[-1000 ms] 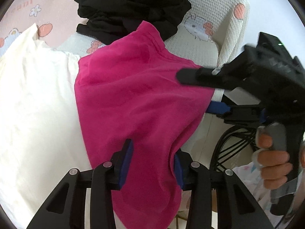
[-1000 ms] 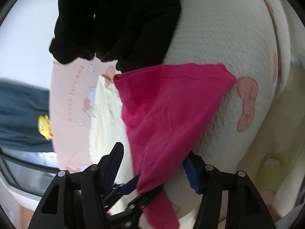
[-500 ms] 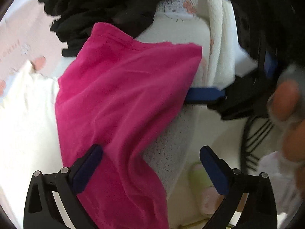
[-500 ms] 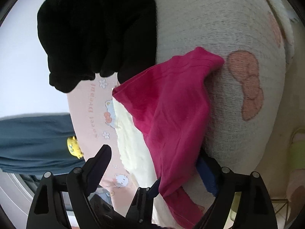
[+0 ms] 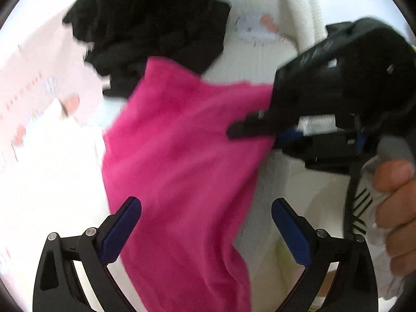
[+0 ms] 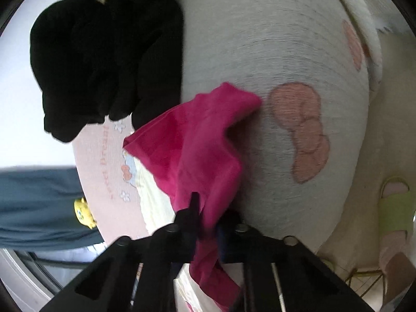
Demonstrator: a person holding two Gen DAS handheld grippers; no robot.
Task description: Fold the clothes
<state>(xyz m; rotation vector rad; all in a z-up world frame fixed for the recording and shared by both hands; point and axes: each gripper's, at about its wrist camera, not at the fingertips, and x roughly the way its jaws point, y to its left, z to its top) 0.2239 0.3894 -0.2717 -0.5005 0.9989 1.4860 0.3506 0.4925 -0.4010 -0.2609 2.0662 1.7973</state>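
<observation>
1 pink garment (image 5: 182, 161), 1 black clothes heap (image 5: 153, 26), 2 tools: left (image 5: 206, 227), right (image 6: 206, 223).

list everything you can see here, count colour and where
pink garment: 1, magenta, draped over the cushion edge
black clothes: 1 pile, black, behind the pink garment
cream cloth: 1, pale yellow, left of the pink garment
cushion: 1, white with pink bows, under the clothes
slipper: 1, green, floor at right
left gripper: black, blue pads, open around the pink garment
right gripper: black, shut on the pink garment
hand: 1, on the right gripper's handle
</observation>
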